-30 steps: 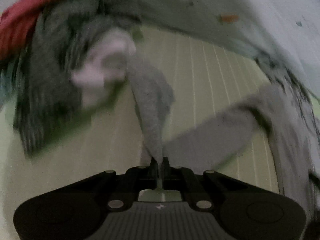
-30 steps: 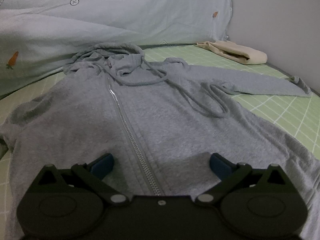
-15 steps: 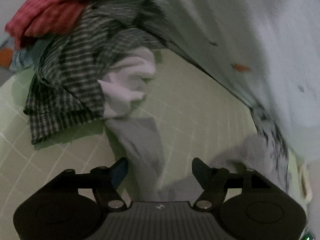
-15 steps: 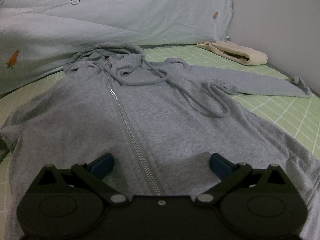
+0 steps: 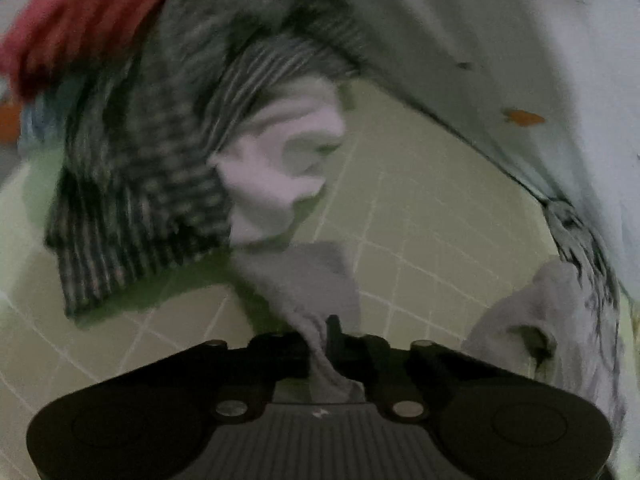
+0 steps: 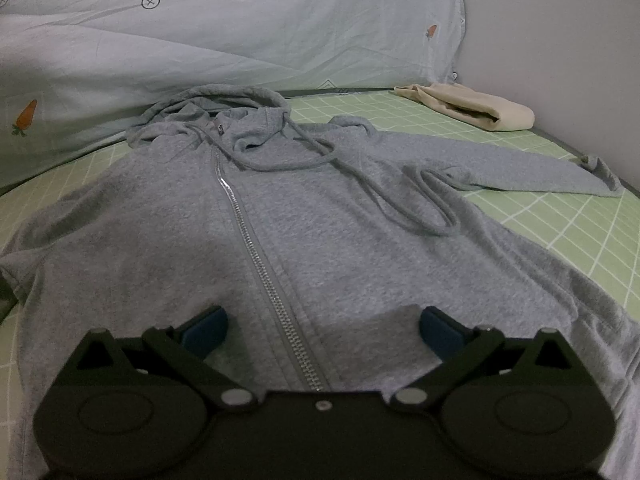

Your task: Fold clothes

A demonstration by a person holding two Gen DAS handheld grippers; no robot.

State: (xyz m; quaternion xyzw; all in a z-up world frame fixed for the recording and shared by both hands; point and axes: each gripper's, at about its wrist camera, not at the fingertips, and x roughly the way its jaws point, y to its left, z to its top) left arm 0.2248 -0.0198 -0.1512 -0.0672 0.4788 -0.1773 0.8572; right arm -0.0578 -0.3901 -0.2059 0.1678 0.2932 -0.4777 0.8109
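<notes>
A grey zip hoodie [image 6: 320, 220] lies spread front-up on the green checked sheet, hood toward the pillow, one sleeve [image 6: 520, 168] stretched out to the right. My right gripper [image 6: 322, 330] hovers open over its lower front, blue pads either side of the zipper [image 6: 256, 256]. In the left wrist view my left gripper [image 5: 324, 340] is shut on the hoodie's other grey sleeve [image 5: 312, 280], whose cuff end runs between the fingers. More grey hoodie fabric [image 5: 532, 312] bunches at the right.
A pile of clothes sits beyond the left gripper: a red garment [image 5: 68, 28], a dark striped one [image 5: 140, 184], a white one [image 5: 280, 172]. A pale blue pillow [image 6: 240, 40] with carrot prints lines the back. A folded beige garment [image 6: 476, 110] lies at the far right by the wall.
My left gripper let go of the grey sleeve, opened wide half a second ago, then shut on it again closer to the clothes pile. The right gripper stayed still and open.
</notes>
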